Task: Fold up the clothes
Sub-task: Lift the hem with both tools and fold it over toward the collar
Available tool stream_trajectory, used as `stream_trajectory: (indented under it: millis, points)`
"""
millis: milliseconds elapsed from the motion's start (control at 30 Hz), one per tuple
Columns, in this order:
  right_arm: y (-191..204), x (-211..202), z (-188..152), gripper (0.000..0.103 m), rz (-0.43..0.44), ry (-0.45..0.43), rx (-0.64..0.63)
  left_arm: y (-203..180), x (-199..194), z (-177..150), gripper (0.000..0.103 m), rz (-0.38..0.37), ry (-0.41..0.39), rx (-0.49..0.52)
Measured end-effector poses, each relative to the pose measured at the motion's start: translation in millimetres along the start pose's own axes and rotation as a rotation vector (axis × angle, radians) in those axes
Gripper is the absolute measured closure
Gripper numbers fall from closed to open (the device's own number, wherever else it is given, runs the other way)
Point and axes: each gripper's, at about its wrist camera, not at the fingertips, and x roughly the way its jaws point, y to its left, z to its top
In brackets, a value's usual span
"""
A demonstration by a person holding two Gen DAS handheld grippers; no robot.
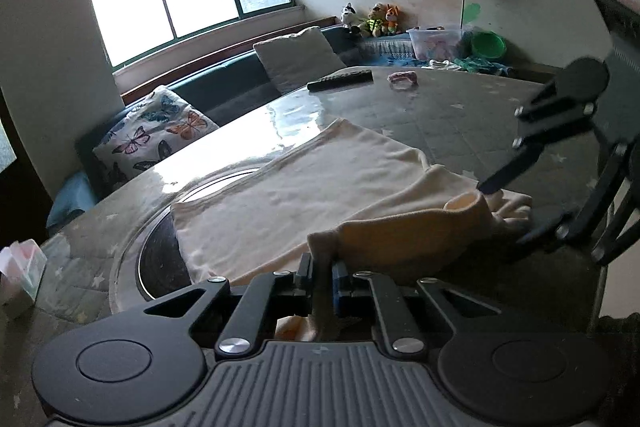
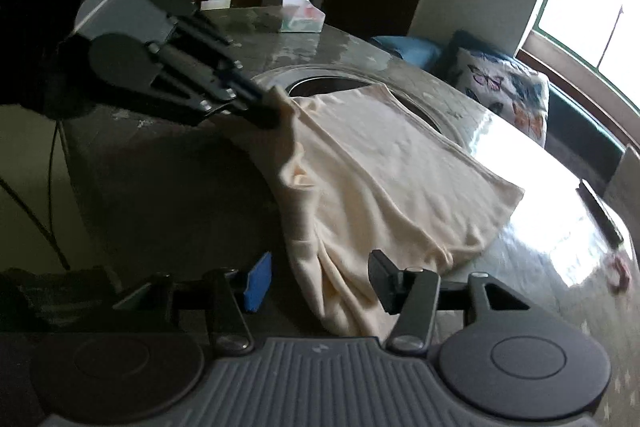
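Cream garment: spread on round table, partly over dark centre ring. Left gripper: clamped on its near edge. Right gripper: jaws apart, cloth lying loose between. Remote at far rim.

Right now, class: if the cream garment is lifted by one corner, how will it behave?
Probably floppy: the cream garment sags and creases where the left gripper pinches it. Likely light, bunching easily. It may slide on the glossy table.
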Motion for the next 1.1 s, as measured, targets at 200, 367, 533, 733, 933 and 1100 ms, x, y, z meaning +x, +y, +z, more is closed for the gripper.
stream_trajectory:
  millis: [200,367,533,733,933,1100]
  points:
    - [-12,23,3,0.088,0.025,0.028,0.072,1,-4,-11,0.09,-0.019,0.018,0.0]
    - [-30,19,7,0.094,0.06,0.009,0.177,-4,-18,-25,0.07,0.002,0.012,0.036]
    - [-42,17,14,0.095,0.059,-0.017,0.232,-11,-23,-41,0.061,0.032,0.031,0.08]
    - [-51,14,22,0.095,0.044,-0.042,0.274,-22,-23,-53,0.061,0.07,0.034,0.197]
    - [-55,10,26,0.095,0.028,-0.068,0.296,-26,-19,-58,0.065,0.101,0.028,0.276]
    - [-53,9,24,0.096,0.014,-0.073,0.302,-22,-19,-57,0.089,0.1,0.019,0.261]
